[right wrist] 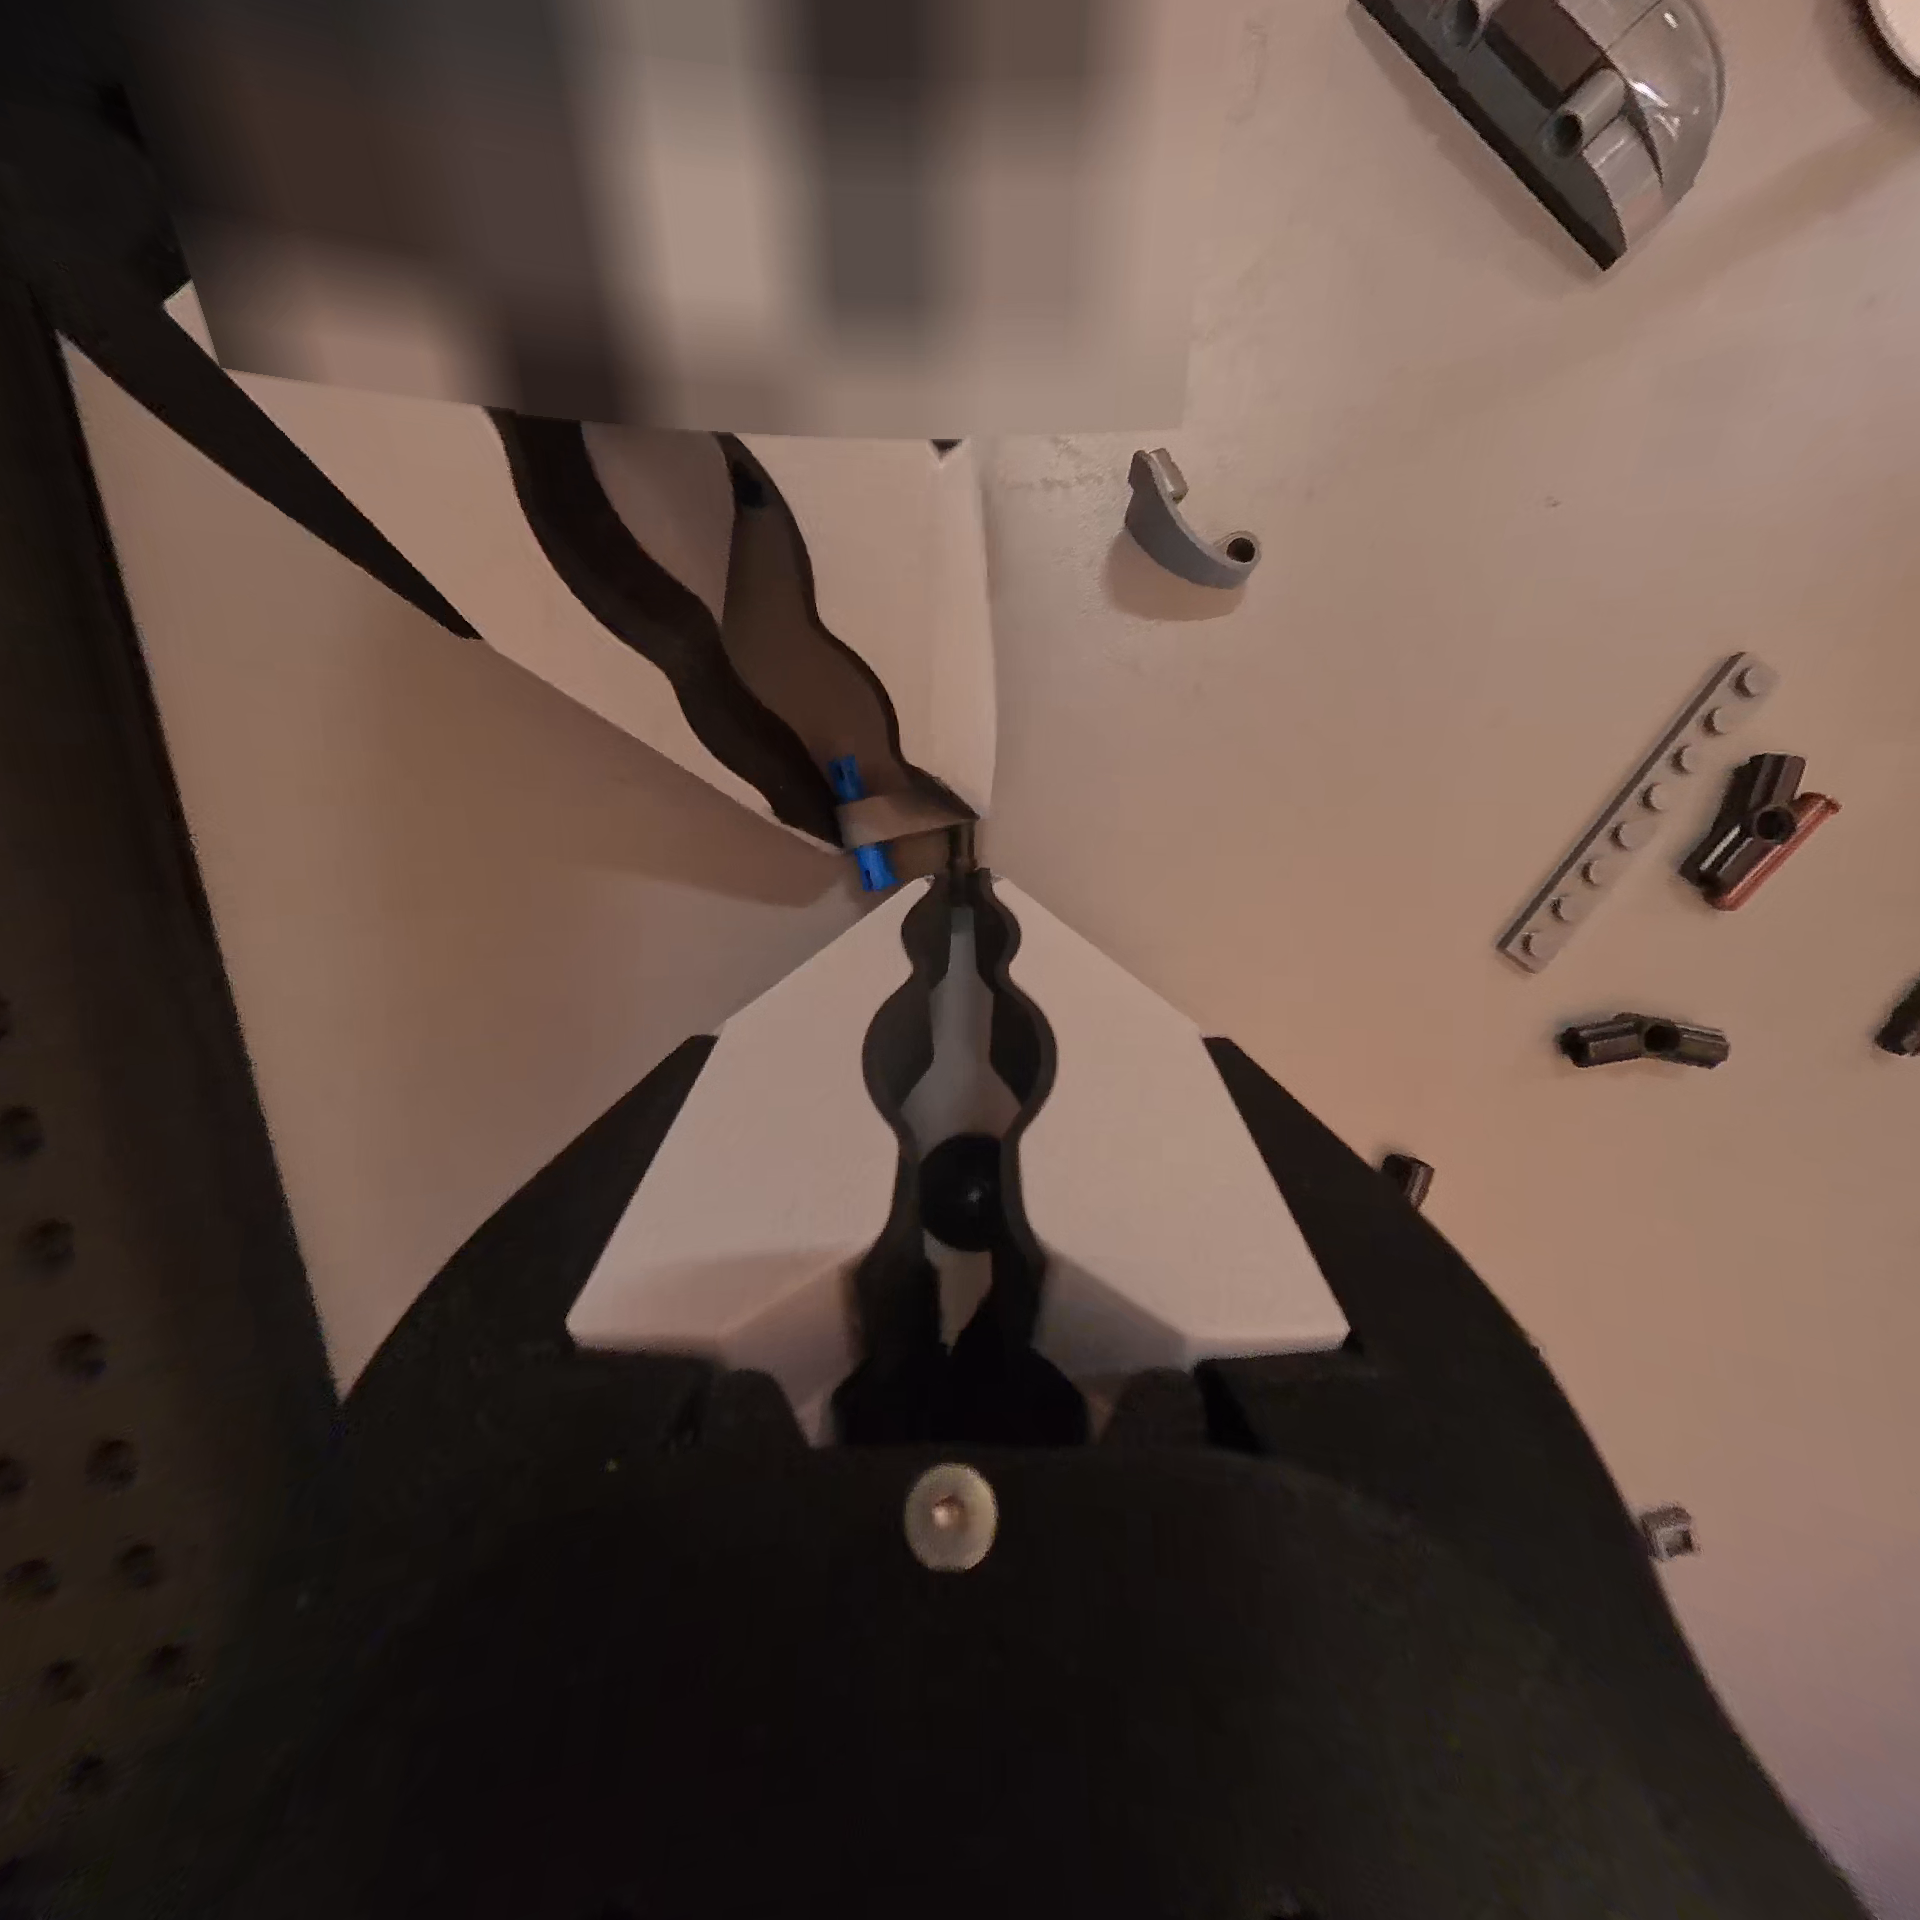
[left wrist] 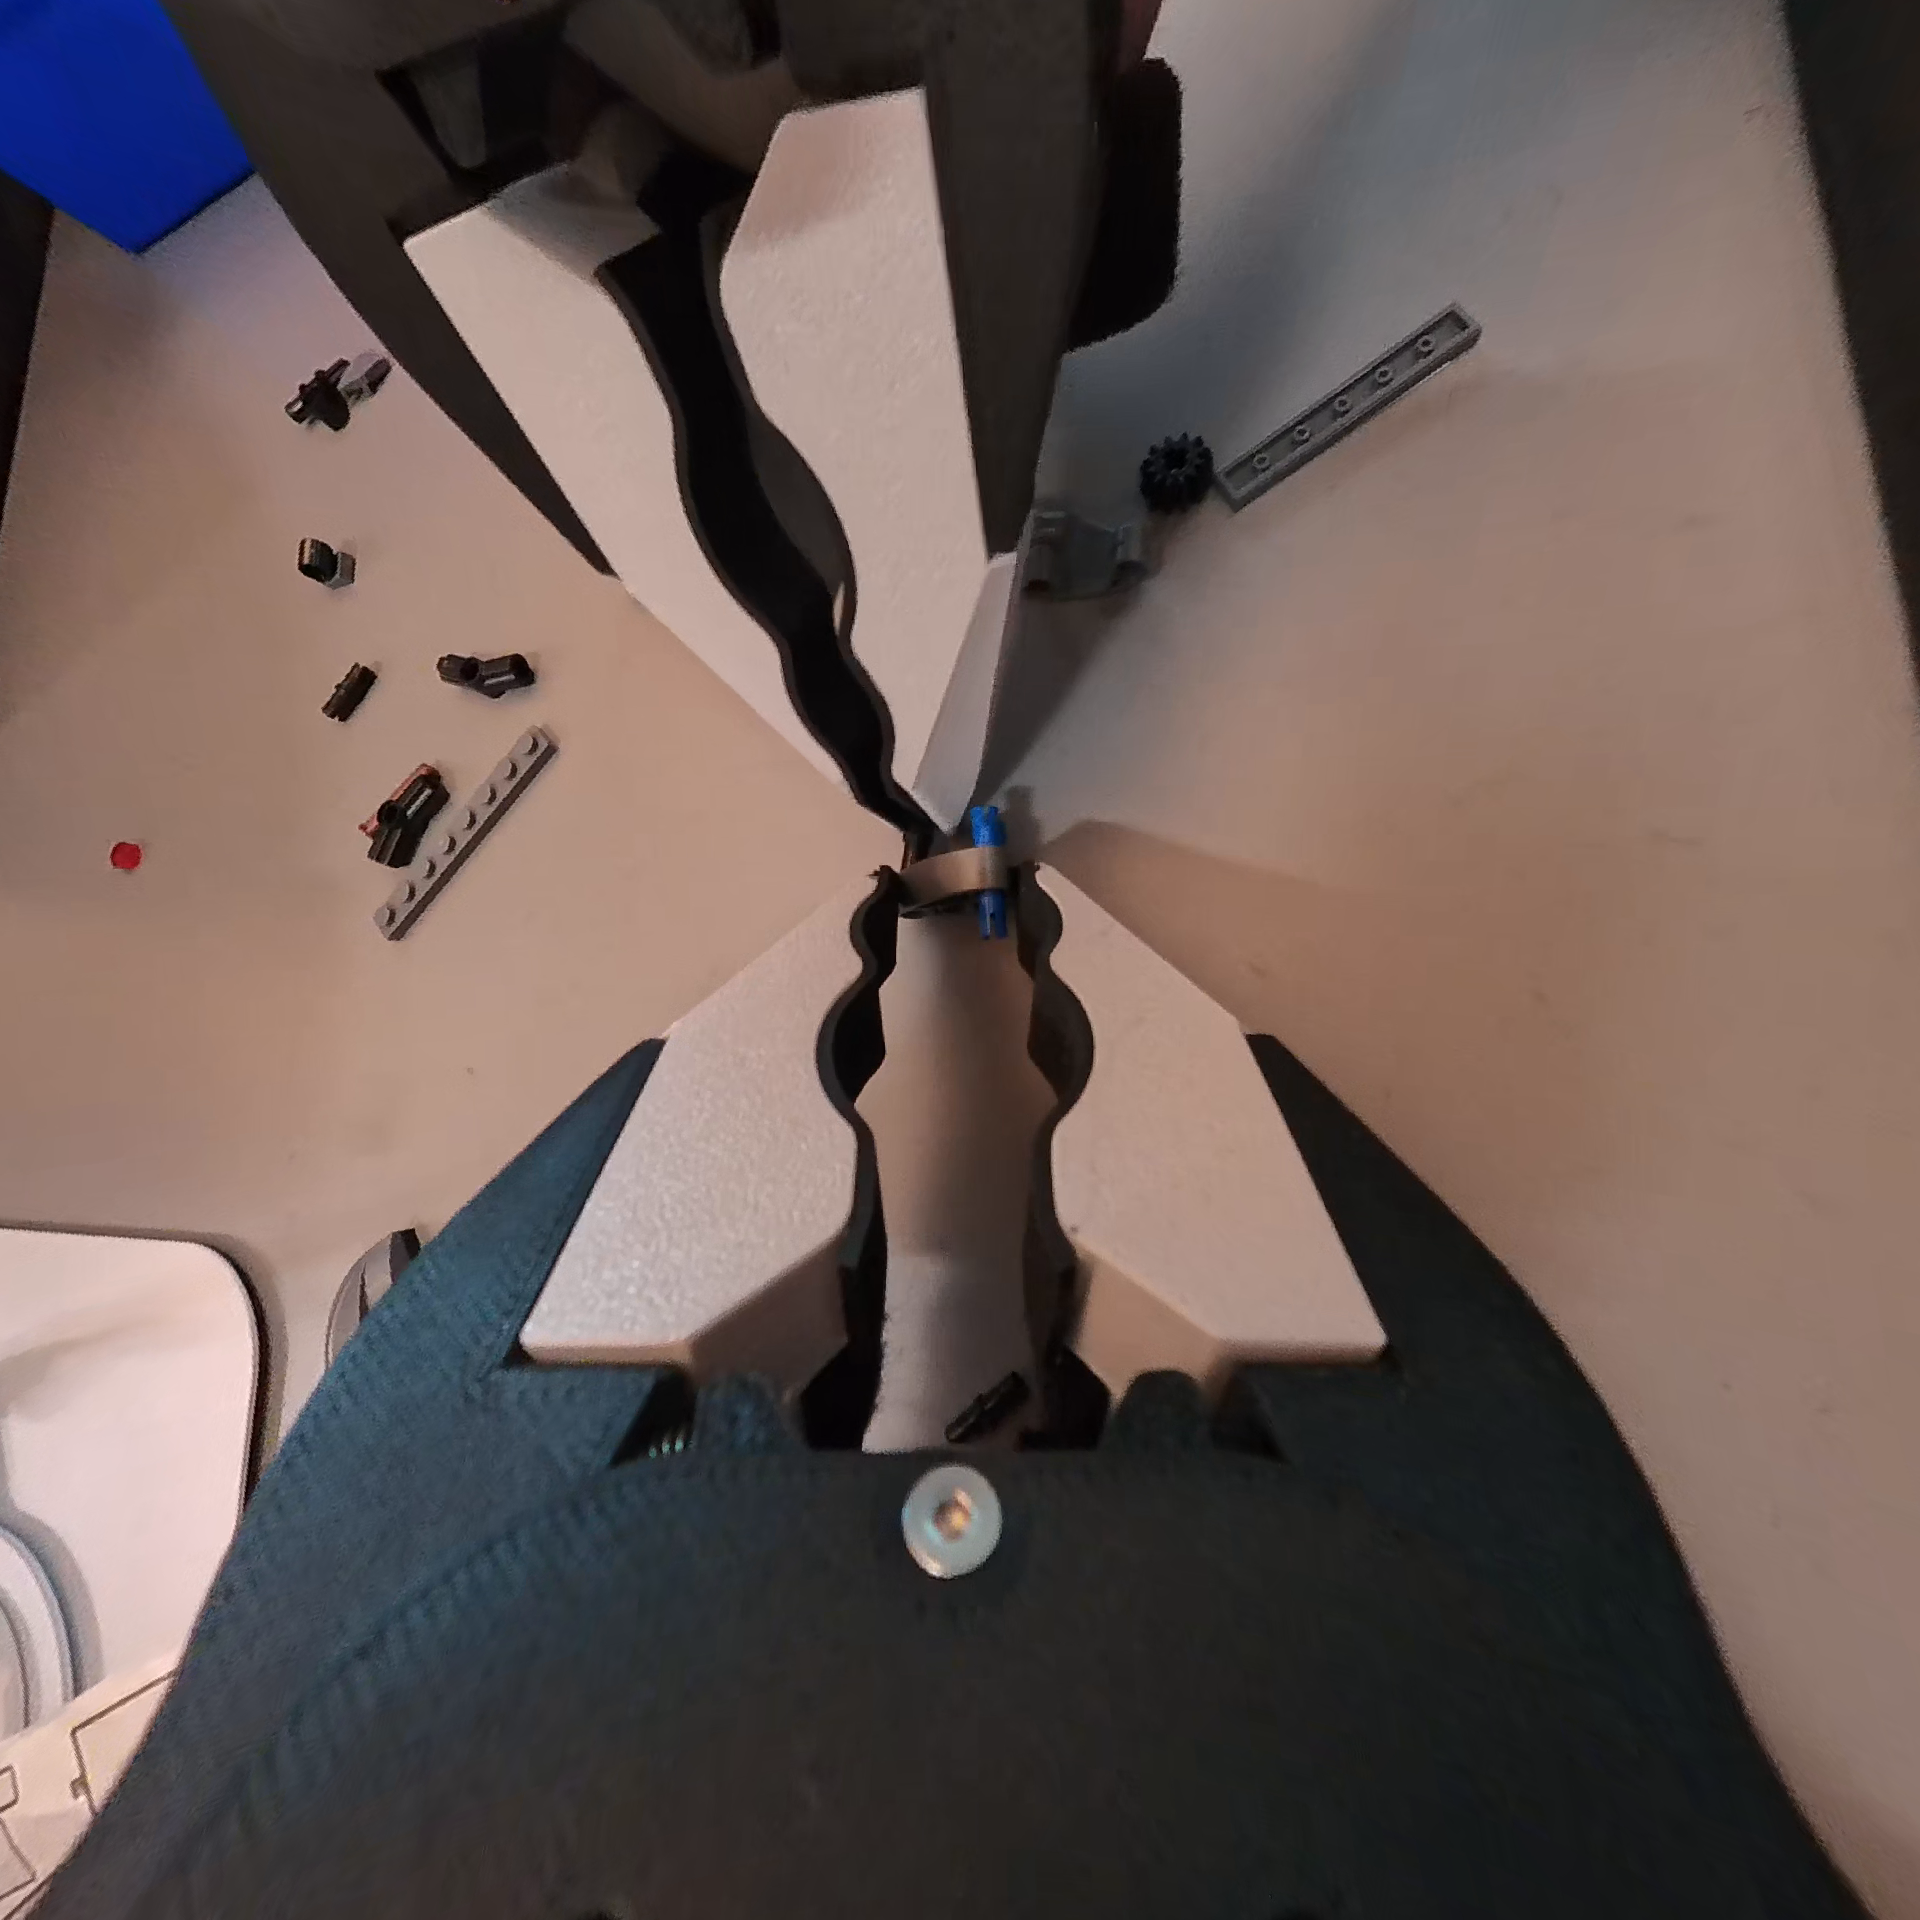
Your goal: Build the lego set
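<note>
A pale cream tabletop fills both views under warm, dim indoor light. In the left wrist view, a bright blue object sits at its far left corner, and a white rounded tray lies at the near left edge beside a dark border.

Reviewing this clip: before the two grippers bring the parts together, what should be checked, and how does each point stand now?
1. Left gripper clamped on the grey curved piece: ok.
2. Blue pin seated through that piece, both ends protruding: ok.
3. Right gripper tips brought up to the piece's free end: ok.
4. A part held in the right gripper: cannot tell; its jaws are nearly closed and the tips hide it.
5. Loose parts on the table, such as the spare curved piece and grey plate, lie apart from both grippers: ok.
</note>
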Demonstrator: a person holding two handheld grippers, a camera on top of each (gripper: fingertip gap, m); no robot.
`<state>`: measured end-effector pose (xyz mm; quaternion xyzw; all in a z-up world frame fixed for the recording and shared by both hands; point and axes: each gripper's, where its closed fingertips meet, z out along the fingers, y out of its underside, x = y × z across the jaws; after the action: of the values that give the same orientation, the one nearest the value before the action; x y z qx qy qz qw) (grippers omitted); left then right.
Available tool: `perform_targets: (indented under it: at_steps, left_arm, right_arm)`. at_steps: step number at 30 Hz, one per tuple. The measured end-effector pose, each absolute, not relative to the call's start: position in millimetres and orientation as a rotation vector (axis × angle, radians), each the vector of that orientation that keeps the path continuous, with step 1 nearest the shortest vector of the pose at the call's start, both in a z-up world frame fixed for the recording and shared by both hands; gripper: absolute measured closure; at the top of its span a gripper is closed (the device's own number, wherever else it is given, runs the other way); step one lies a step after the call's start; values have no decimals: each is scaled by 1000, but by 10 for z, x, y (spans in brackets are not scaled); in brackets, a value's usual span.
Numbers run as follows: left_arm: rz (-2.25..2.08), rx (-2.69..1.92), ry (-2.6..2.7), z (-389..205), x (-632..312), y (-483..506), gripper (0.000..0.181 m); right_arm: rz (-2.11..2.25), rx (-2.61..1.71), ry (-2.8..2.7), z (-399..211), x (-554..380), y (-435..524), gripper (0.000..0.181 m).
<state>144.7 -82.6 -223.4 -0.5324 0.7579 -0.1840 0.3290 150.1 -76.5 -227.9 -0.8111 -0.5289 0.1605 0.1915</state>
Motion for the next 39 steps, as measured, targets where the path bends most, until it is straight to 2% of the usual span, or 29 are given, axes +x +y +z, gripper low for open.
perform_targets:
  at_steps: [39]
  left_arm:
    - [-769, -1455, 1996, -2257, 1407, -886, 160]
  right_arm:
    - [573, -2022, -1654, -2272, 1460, -817, 179]
